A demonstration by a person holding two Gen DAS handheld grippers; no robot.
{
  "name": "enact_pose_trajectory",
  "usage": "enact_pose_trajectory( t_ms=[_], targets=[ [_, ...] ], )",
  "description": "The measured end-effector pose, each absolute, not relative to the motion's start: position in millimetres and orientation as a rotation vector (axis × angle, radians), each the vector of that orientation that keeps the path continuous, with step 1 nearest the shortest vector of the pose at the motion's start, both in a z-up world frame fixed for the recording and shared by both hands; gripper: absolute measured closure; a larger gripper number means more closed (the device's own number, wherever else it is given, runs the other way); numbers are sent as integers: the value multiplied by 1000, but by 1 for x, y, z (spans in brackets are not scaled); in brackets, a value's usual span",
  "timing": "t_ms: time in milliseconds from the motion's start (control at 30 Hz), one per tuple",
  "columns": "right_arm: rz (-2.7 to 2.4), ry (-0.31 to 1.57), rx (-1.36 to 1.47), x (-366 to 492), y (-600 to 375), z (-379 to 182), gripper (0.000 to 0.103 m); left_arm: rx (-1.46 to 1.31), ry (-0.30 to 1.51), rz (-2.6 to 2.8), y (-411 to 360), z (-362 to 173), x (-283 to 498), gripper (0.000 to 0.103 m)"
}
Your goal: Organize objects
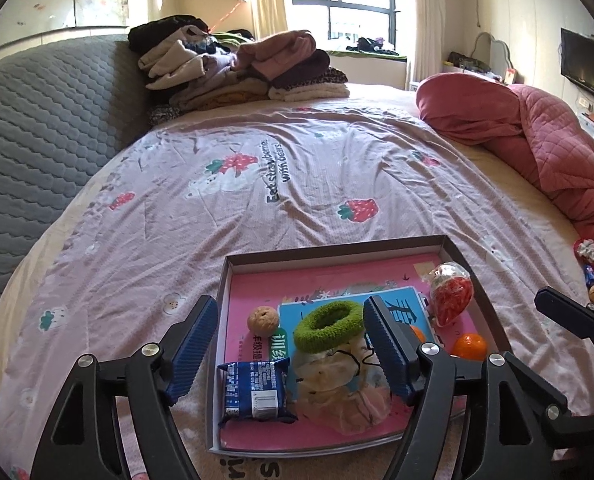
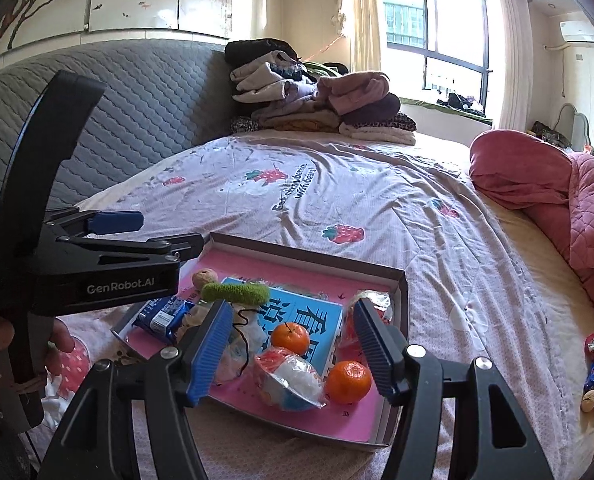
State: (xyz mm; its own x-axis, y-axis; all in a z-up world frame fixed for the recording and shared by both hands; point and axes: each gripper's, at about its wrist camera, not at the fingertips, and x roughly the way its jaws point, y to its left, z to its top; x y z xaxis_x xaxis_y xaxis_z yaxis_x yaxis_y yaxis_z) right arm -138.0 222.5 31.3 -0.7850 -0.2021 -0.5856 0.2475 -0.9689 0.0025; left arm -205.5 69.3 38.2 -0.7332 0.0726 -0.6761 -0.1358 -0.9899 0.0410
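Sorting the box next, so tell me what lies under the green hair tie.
The green hair tie rests on a pale gauzy pouch, itself on a blue book in the box. The pouch's contents and the book beneath stay covered.

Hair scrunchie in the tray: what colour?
Green, fuzzy terry texture. The scrunchie shows best in the left wrist view, lying in the tray.

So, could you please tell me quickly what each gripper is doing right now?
Left gripper: jaws open, holding nothing.
Right gripper: jaws open, holding nothing.
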Motion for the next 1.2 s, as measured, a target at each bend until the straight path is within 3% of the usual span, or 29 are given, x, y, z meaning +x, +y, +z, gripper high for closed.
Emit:
enact_pose_trajectory(
  t_ms=[1200],
  targets=[
    [-2875, 11, 671, -105, 240, 95, 35, -868, 143, 2929, 61, 104, -122, 26]
  ],
)
